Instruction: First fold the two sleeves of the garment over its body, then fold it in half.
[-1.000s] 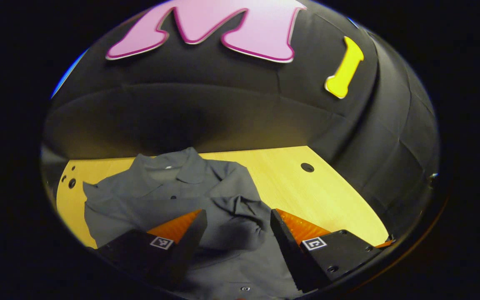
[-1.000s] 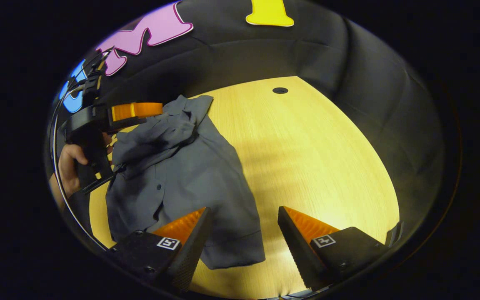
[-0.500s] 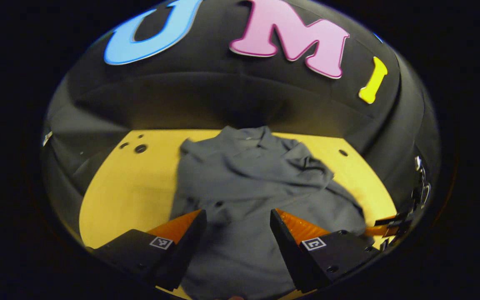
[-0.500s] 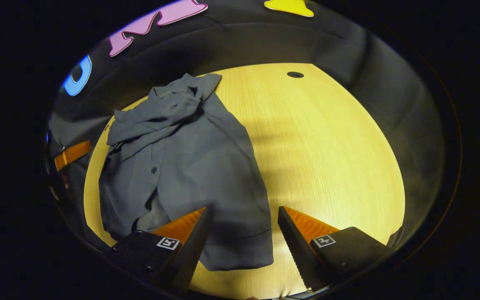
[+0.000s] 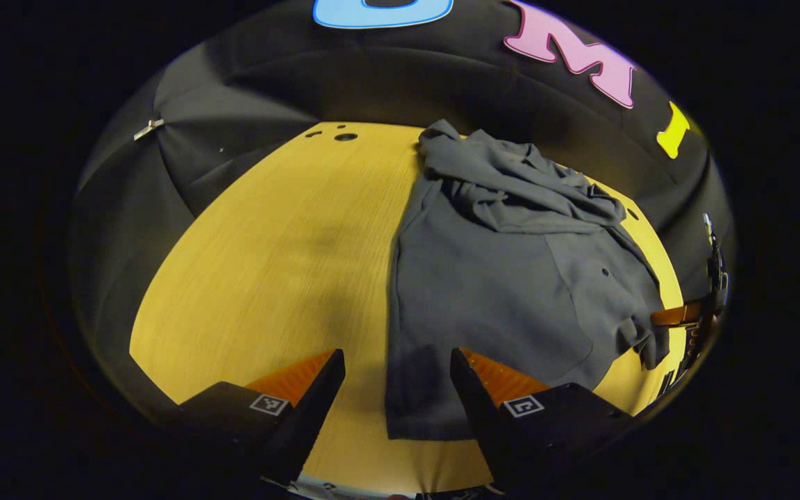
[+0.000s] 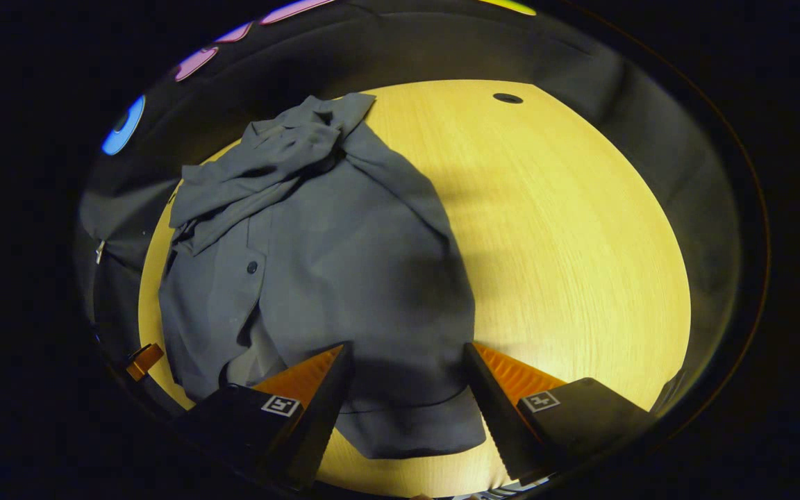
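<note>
A grey button-up shirt (image 5: 504, 278) lies on the yellow wooden table (image 5: 268, 257), collar at the far end, both sleeves folded and bunched over its chest. In the right gripper view the same shirt (image 6: 344, 264) spreads toward me, its hem just under the fingers. My left gripper (image 5: 393, 396) is open above the shirt's near left hem corner, holding nothing. My right gripper (image 6: 407, 396) is open over the hem's right part, nothing between its fingers. The right gripper (image 5: 678, 316) also peeks in at the right edge of the left gripper view.
The booth's black cloth wall (image 5: 247, 90) curves round the table's far and side edges. Small round holes (image 5: 345, 137) mark the tabletop near the far left corner, and another hole (image 6: 507, 98) lies at the far right. Bare table (image 6: 580, 229) stretches right of the shirt.
Both grippers have drawn back toward the near end of the shirt. The left one swung away from the chest and sleeve to the hem's left corner; the right one dropped closer over the hem.
</note>
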A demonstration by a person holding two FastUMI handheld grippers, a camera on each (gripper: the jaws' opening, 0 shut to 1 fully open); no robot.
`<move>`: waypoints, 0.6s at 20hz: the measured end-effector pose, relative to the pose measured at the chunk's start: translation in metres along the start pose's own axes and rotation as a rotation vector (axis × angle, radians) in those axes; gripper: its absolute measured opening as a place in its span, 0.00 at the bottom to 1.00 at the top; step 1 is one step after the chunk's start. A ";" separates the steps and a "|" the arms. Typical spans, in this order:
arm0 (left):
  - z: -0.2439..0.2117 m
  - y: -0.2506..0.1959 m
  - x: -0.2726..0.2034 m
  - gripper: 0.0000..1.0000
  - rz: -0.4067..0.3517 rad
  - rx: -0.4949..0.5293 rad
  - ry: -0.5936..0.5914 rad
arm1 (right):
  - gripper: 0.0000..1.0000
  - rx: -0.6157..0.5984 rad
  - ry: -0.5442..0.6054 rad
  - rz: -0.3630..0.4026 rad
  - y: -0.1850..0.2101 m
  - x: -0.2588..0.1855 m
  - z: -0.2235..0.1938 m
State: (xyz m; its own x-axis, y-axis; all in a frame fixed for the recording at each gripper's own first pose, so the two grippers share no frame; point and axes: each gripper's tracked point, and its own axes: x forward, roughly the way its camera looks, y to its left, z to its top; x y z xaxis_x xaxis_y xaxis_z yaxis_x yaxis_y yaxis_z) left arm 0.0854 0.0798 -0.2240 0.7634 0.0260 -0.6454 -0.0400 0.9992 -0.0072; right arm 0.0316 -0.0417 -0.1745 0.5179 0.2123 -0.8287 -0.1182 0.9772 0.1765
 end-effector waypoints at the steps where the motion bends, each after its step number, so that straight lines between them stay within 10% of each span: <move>1: -0.006 -0.002 0.000 0.96 -0.006 -0.007 0.009 | 0.99 -0.008 0.010 0.012 0.008 0.000 -0.003; 12: -0.022 -0.026 0.002 0.98 -0.053 0.024 0.051 | 0.99 -0.213 0.047 -0.036 0.052 0.005 -0.026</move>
State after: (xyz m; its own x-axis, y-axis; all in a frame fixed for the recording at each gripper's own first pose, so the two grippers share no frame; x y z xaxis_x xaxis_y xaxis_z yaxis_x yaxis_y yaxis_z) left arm 0.0737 0.0528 -0.2415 0.7304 -0.0276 -0.6824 0.0155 0.9996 -0.0238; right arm 0.0061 0.0100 -0.1829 0.4856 0.1722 -0.8571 -0.2792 0.9596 0.0347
